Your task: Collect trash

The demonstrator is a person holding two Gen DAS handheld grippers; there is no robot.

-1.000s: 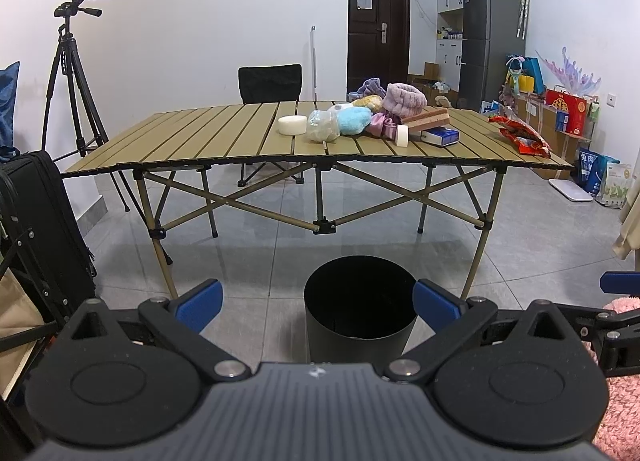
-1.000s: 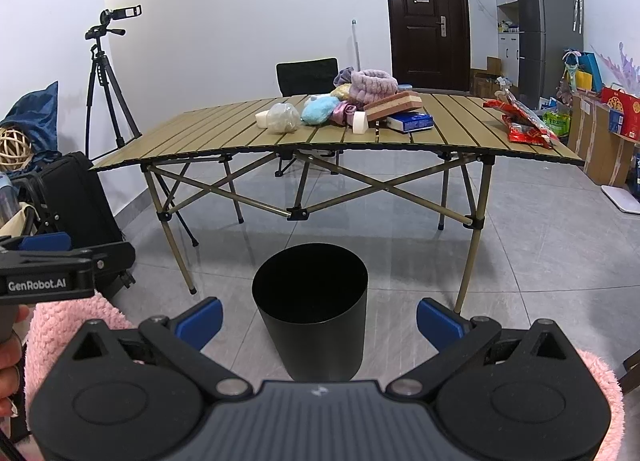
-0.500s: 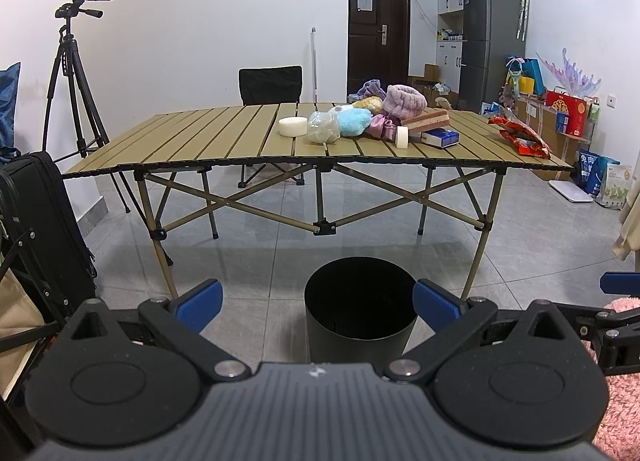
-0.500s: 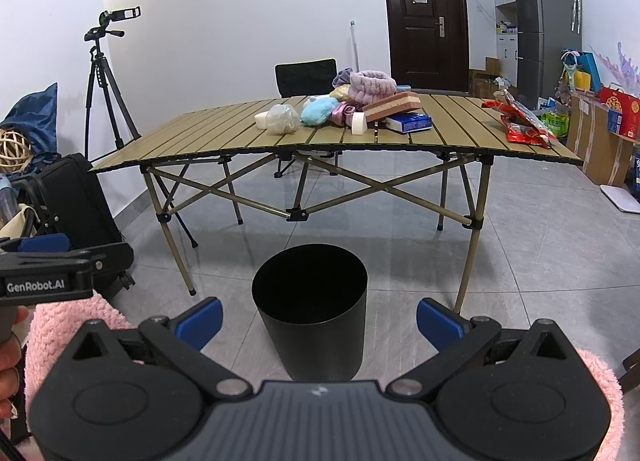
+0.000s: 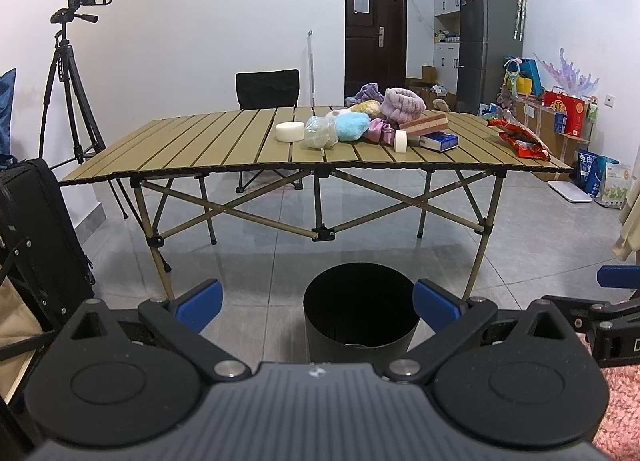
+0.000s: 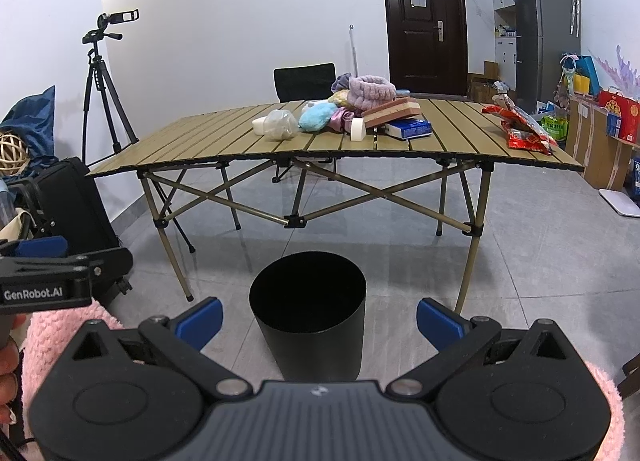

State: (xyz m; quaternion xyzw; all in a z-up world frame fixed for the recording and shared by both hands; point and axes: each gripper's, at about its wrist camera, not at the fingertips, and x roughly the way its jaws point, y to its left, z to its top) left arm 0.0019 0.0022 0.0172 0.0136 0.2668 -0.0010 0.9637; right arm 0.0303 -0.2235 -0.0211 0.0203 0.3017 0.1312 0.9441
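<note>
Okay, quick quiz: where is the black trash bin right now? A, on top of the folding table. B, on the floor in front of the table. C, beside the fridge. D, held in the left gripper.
B: the black trash bin stands on the tiled floor, on the near side of the folding table, with both grippers open and empty.

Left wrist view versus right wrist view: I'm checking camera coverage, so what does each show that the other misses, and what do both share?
Only the left wrist view shows the right gripper at its right edge. Only the right wrist view shows the woven ball, the left gripper at its left edge and the pink sleeve. Both show the black bin on the floor, the slatted table, the red snack bags, the tripod camera and open jaws.
</note>
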